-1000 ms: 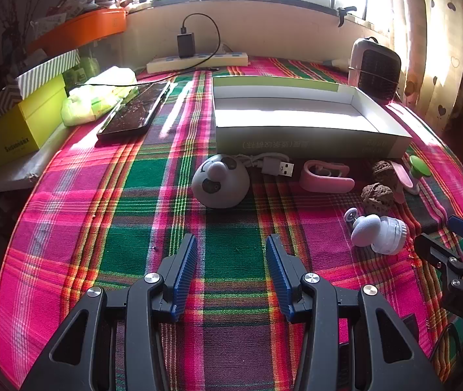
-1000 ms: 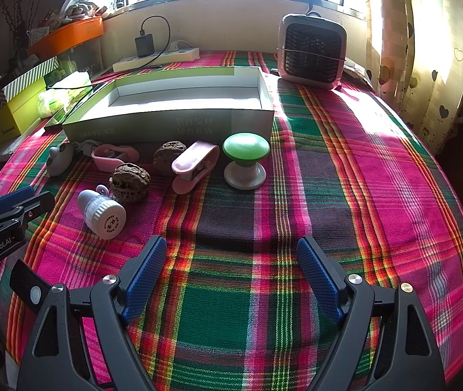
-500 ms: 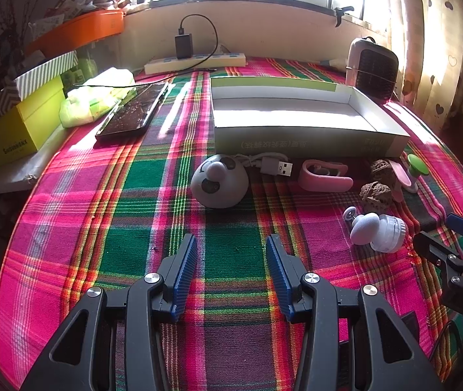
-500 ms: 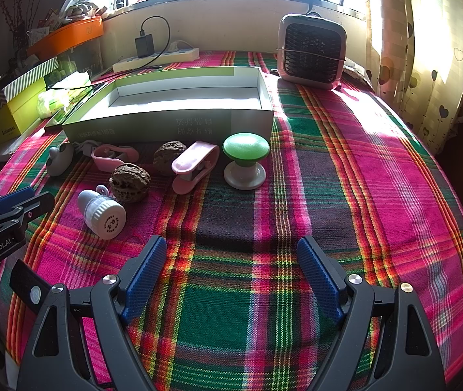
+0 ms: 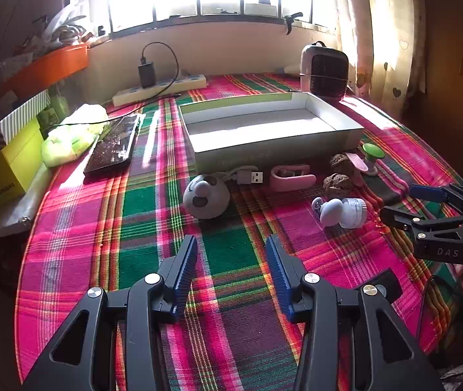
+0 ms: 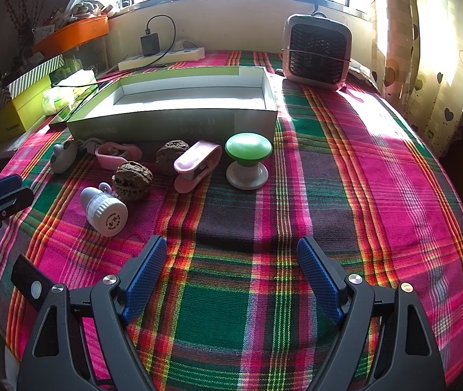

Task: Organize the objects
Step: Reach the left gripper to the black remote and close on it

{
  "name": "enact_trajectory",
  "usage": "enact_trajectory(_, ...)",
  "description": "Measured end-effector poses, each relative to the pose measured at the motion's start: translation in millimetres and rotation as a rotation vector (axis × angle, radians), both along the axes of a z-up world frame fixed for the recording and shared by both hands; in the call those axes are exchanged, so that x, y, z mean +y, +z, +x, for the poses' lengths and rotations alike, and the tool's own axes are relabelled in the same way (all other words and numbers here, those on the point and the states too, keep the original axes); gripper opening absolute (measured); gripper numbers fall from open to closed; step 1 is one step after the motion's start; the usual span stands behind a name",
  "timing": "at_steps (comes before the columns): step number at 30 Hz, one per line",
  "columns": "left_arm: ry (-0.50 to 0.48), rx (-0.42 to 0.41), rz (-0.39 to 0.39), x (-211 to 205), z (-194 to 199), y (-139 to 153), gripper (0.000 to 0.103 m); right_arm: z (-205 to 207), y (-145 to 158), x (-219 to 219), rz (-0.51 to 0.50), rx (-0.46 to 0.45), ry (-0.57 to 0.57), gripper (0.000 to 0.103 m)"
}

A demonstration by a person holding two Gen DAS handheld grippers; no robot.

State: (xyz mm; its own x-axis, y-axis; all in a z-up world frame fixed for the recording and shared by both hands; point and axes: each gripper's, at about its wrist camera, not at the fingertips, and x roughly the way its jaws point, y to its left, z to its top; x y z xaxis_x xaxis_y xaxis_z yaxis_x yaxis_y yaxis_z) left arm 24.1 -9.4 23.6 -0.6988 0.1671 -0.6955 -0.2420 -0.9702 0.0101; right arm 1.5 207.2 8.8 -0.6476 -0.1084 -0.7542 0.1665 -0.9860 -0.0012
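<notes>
An open white and green box point(image 5: 265, 127) point(image 6: 179, 104) lies on the plaid cloth. In front of it lies a row of small items: a grey round toy point(image 5: 206, 197) point(image 6: 62, 158) with a USB plug point(image 5: 250, 176), a pink clip point(image 5: 291, 177) point(image 6: 117, 154), two walnuts point(image 6: 132, 181) point(image 6: 172, 156), a pink case point(image 6: 197, 164), a green knob point(image 6: 247, 159) and a white bottle point(image 5: 342, 211) point(image 6: 104, 210). My left gripper point(image 5: 230, 268) is open and empty, short of the grey toy. My right gripper point(image 6: 231, 273) is open and empty, short of the knob.
A small fan heater point(image 6: 316, 52) stands at the back right. A power strip point(image 5: 159, 93) with a charger lies by the wall. A phone point(image 5: 114, 143), a green packet point(image 5: 71, 137) and yellow boxes point(image 5: 0, 169) sit at the left. Curtains hang at the right.
The left gripper's view has tilted upward and turned a little, so the window and heater show more. The right gripper has barely moved. Both stay open.
</notes>
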Motion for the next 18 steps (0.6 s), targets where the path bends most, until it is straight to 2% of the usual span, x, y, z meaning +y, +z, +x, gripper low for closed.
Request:
enact_trajectory(3, -0.096, -0.015, 0.026, 5, 9, 2, 0.042, 0, 0, 1, -0.002, -0.001, 0.017, 0.082)
enact_trajectory(7, -0.213, 0.020, 0.065, 16, 24, 8, 0.042, 0, 1, 2, -0.007, -0.002, 0.044, 0.082)
enact_trajectory(10, -0.283, 0.017, 0.094, 24, 32, 12, 0.042, 1, 1, 2, -0.013, -0.004, 0.050, 0.082)
enact_trajectory(15, -0.405, 0.019, 0.074, 38, 45, 14, 0.042, 1, 1, 5, -0.032, -0.006, 0.059, 0.082)
enact_trajectory(18, -0.439, 0.010, 0.027, 46, 47, 9, 0.042, 1, 0, 4, -0.024, -0.009, 0.061, 0.082)
